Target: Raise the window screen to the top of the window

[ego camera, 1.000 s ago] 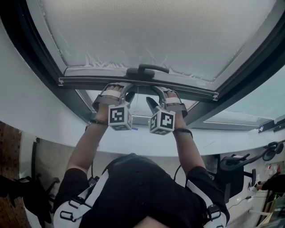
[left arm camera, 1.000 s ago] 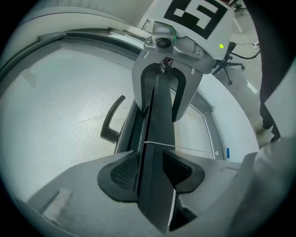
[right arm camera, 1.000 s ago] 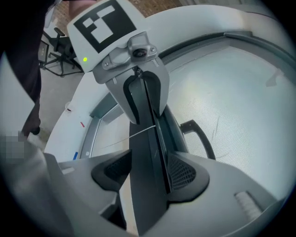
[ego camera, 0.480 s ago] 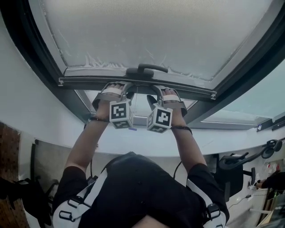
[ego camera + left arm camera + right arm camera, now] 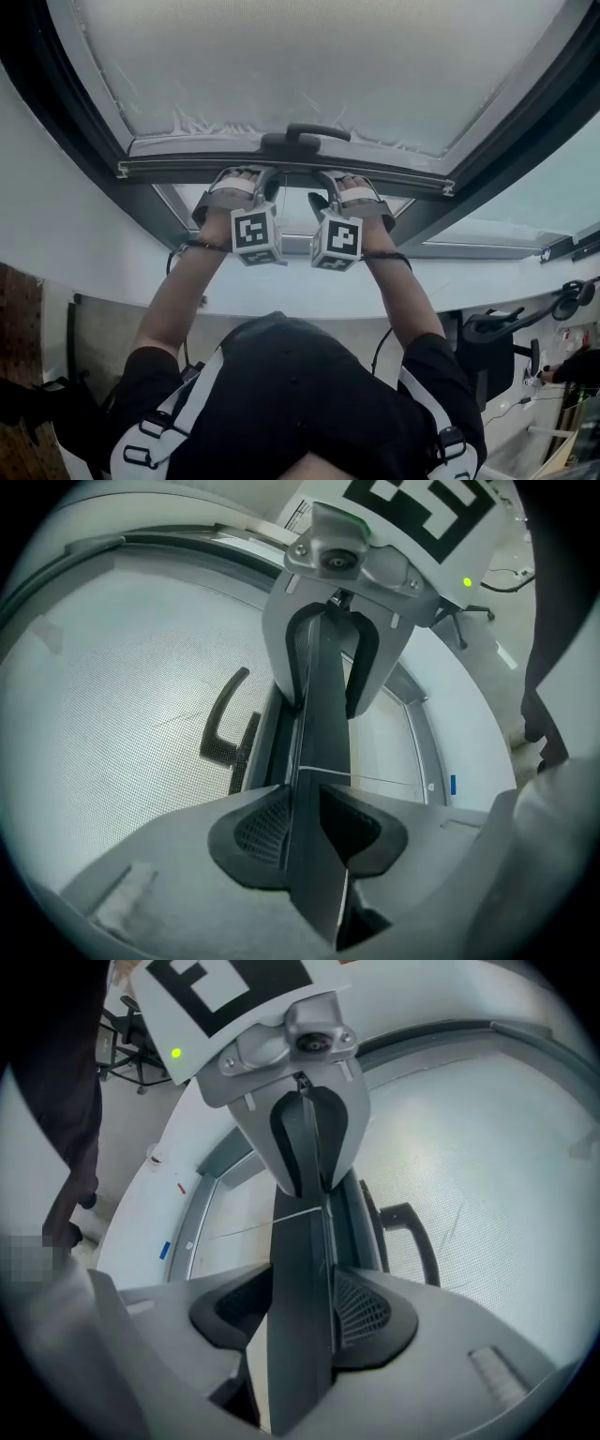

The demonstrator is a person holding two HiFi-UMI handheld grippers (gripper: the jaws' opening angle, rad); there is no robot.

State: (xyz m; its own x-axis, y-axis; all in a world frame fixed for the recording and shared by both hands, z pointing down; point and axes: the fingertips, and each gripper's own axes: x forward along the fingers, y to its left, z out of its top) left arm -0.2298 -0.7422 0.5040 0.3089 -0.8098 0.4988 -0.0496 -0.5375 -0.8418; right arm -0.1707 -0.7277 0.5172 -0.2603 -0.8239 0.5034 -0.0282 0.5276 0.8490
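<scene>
The window screen's grey mesh fills the frame above me. A black handle sits on its dark bottom bar. My left gripper and right gripper grasp that bar side by side, just under the handle. In the left gripper view the bar runs between the pads of my left gripper, whose jaws are closing on it. In the right gripper view the bar is between the pads of my right gripper, whose jaws are opening slightly while still touching it.
The dark window frame surrounds the screen, with bare glass under the bar. A white sill curves below. An office chair and a desk with cables stand at the lower right.
Both grippers' jaws have drawn in around the screen's bottom bar. The hands stay at the same spot on it.
</scene>
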